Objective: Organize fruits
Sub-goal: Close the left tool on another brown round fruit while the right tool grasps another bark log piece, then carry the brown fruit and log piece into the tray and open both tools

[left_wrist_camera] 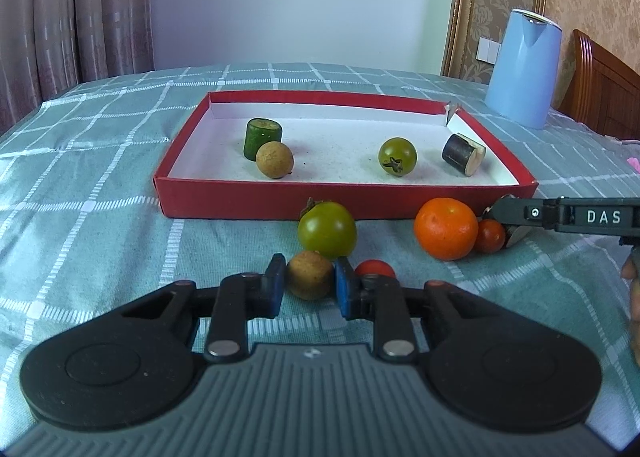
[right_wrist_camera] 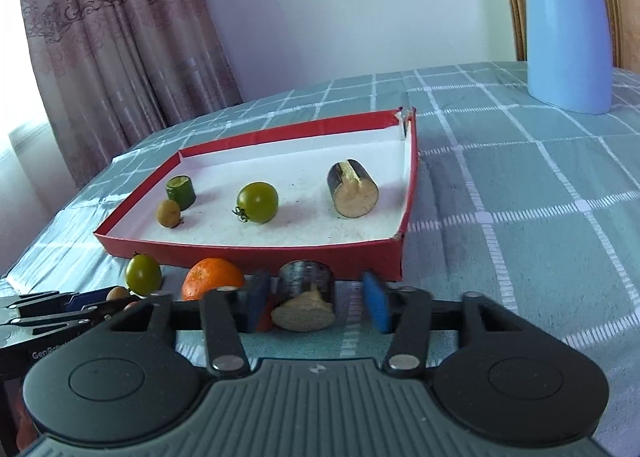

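A red tray [left_wrist_camera: 256, 201] [right_wrist_camera: 280, 255] holds a cucumber piece [left_wrist_camera: 262, 137], a brown longan [left_wrist_camera: 274, 159], a green tomato [left_wrist_camera: 397, 156] and a dark sugarcane piece [left_wrist_camera: 463, 153]. In front of it lie a green tomato [left_wrist_camera: 327, 229], an orange [left_wrist_camera: 445, 228] and two red cherry tomatoes [left_wrist_camera: 489, 236] [left_wrist_camera: 375, 269]. My left gripper [left_wrist_camera: 310, 287] is shut on a brown longan [left_wrist_camera: 310, 275]. My right gripper [right_wrist_camera: 318, 307] is open around a dark sugarcane piece [right_wrist_camera: 306, 299] lying on the cloth; its left pad [right_wrist_camera: 256, 307] is close to it.
A blue kettle [left_wrist_camera: 522, 69] [right_wrist_camera: 568, 29] stands at the back right on the checked green tablecloth. Curtains hang at the left. A wooden chair back [left_wrist_camera: 604, 93] is at the far right.
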